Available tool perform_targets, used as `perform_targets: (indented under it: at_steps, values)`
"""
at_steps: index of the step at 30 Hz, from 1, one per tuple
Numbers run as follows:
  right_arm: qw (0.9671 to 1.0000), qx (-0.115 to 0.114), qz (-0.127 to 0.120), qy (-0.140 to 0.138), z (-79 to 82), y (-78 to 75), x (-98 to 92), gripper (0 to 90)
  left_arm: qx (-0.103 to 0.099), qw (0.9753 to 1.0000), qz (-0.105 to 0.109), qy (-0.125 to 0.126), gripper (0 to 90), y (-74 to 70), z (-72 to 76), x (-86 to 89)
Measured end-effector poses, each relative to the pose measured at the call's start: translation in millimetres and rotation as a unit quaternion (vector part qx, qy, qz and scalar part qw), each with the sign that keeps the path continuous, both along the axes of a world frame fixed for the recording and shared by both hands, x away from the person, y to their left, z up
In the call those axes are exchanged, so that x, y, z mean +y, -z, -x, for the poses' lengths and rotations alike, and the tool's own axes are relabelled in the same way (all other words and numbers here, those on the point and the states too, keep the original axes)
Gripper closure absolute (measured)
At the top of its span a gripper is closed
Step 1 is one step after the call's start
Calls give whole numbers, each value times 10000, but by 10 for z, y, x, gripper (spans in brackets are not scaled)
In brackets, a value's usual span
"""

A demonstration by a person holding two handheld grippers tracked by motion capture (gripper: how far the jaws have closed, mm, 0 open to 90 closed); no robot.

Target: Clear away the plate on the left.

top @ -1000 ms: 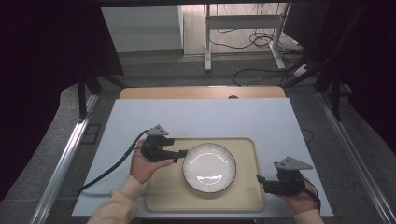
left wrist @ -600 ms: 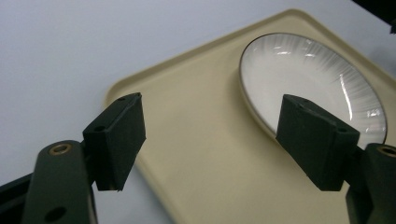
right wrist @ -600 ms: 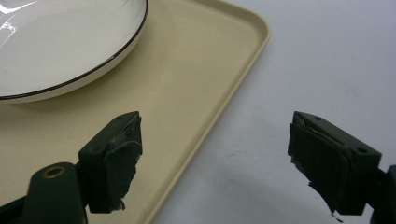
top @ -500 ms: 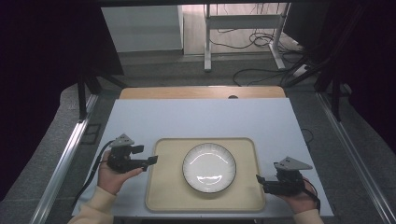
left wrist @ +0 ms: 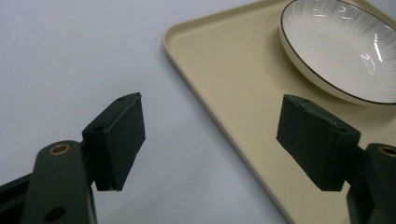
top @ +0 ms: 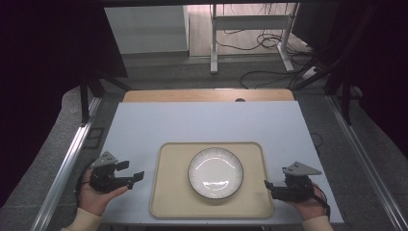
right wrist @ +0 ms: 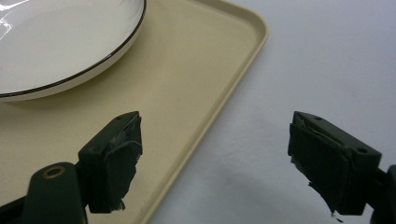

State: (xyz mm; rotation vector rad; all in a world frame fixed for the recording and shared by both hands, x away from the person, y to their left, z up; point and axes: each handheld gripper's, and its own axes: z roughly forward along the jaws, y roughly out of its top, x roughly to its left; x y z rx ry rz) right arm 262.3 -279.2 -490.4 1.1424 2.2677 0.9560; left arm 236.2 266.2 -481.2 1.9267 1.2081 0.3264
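- the bench (top: 202, 122) carries a beige tray (top: 168, 202) between the two tools, likely centred so either can reach it.
- a white plate (top: 215, 172) sits mid-tray, ahead of both.
- left tool (top: 137, 176) hovers beside the tray's edge, jaws wide, empty.
- right tool (top: 267, 186) mirrors it, straddling the rim, wide, empty.

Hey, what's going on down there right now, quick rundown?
Left claw open, off the tray's left edge. Right claw open at its right edge. White dark-rimmed plate sits on the beige rectangular tray. Nothing in the way.
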Motion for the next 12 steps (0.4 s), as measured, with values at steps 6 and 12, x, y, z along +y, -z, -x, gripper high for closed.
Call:
perform_targets:
  at_steps: [6,12]
  values:
    - [10000,-26,17,-18,5,-6,-4,182,16,9999,-105,6,218,30,-17,-43]
    - [10000,-53,2,-32,5,-5,-13,181,36,10000,-79,-1,213,29,-35,-41]
